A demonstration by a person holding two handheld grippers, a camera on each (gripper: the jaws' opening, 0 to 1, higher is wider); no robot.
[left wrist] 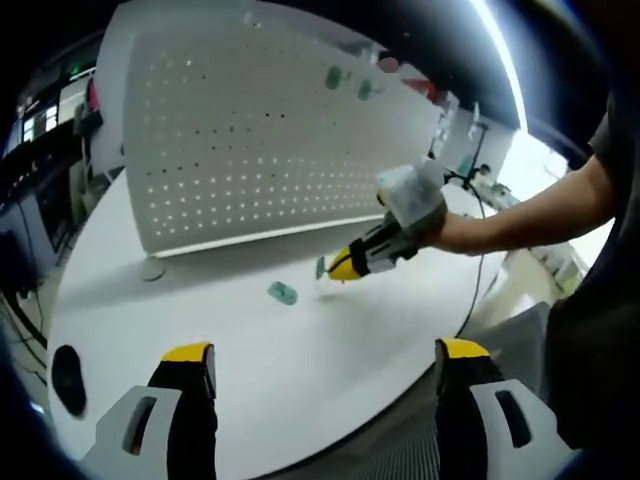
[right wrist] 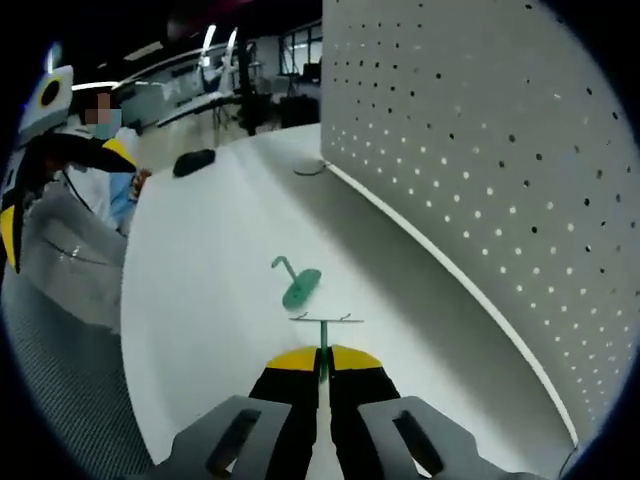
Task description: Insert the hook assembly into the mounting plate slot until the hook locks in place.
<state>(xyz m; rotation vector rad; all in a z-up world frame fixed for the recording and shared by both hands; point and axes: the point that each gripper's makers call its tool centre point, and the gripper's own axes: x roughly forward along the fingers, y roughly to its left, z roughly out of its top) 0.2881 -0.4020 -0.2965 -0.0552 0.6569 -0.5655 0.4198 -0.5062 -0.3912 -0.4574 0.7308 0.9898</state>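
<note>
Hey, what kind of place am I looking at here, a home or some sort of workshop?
Probably a lab or workshop: a white perforated pegboard stands on a round white table, with more workbenches behind.

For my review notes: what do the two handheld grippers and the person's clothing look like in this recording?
Both grippers have black fingers with yellow tips on pale grey bodies: the left gripper and the right gripper. In the left gripper view the right gripper's rear is a whitish block, and the person wears a dark short sleeve.
</note>
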